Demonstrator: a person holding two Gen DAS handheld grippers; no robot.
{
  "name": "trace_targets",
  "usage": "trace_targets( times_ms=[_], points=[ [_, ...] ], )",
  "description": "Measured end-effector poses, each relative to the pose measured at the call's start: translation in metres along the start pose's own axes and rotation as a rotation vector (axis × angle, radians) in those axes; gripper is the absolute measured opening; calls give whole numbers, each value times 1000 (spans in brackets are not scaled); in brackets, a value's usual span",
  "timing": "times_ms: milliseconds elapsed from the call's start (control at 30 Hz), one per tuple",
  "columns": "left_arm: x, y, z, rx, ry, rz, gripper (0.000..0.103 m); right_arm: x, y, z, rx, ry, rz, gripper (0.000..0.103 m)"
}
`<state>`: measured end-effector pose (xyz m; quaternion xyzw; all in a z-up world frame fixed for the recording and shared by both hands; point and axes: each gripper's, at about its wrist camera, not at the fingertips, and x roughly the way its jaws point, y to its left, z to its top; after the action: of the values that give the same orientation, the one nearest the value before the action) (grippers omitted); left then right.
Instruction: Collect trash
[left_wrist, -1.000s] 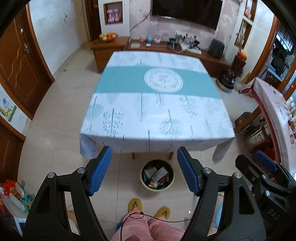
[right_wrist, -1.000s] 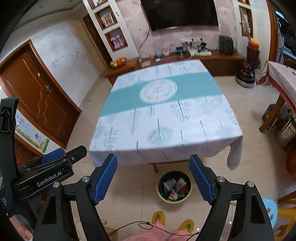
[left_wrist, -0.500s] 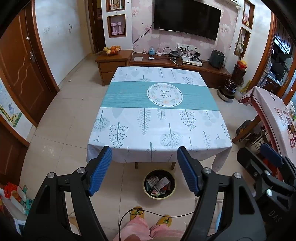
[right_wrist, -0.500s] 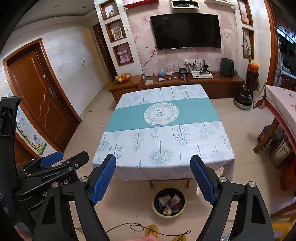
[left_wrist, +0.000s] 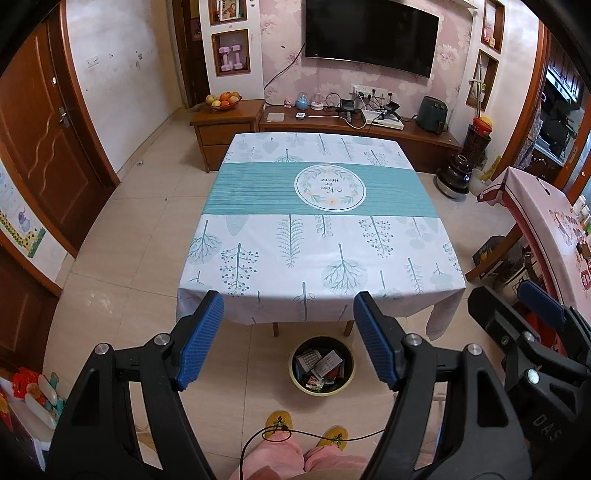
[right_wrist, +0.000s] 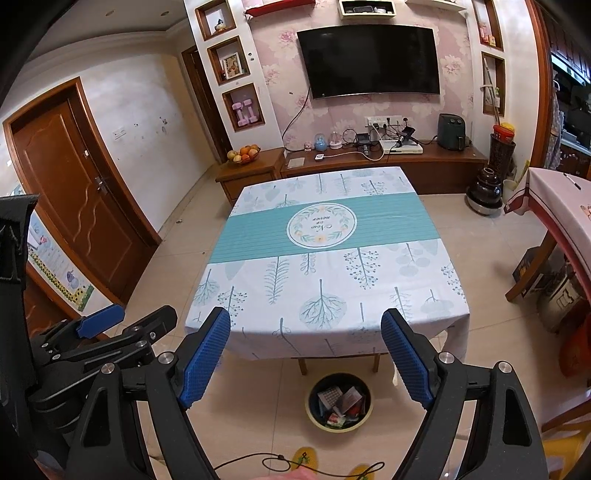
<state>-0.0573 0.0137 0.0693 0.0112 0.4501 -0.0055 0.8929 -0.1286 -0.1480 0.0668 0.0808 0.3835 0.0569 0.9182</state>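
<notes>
A round yellow-rimmed bin (left_wrist: 322, 366) (right_wrist: 339, 401) holding several wrappers and papers stands on the floor tiles by the table's near edge. The table (left_wrist: 317, 236) (right_wrist: 325, 266) wears a white and teal leaf-print cloth with nothing lying on it. My left gripper (left_wrist: 289, 317) hangs open above the bin and the table's front edge, nothing between its blue pads. My right gripper (right_wrist: 309, 332) is also open and holds nothing, raised over the same edge. Each gripper shows at the side of the other's view.
A person's pink trouser legs and yellow slippers (left_wrist: 280, 424) are just short of the bin. A second covered table (left_wrist: 546, 221) stands at the right, a wooden TV cabinet (right_wrist: 369, 162) behind, brown doors (right_wrist: 74, 192) at the left.
Both grippers rose and tilted up, so the table and bin shrank and the TV wall came into view. Over the last half second nothing moved. Both stay open.
</notes>
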Motion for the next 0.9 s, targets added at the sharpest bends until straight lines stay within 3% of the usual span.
trace_targets(
  times_ms=[900],
  points=[
    [5, 9, 0, 25, -5, -10, 70, 12, 3, 3, 4, -11, -17, 85]
  ],
)
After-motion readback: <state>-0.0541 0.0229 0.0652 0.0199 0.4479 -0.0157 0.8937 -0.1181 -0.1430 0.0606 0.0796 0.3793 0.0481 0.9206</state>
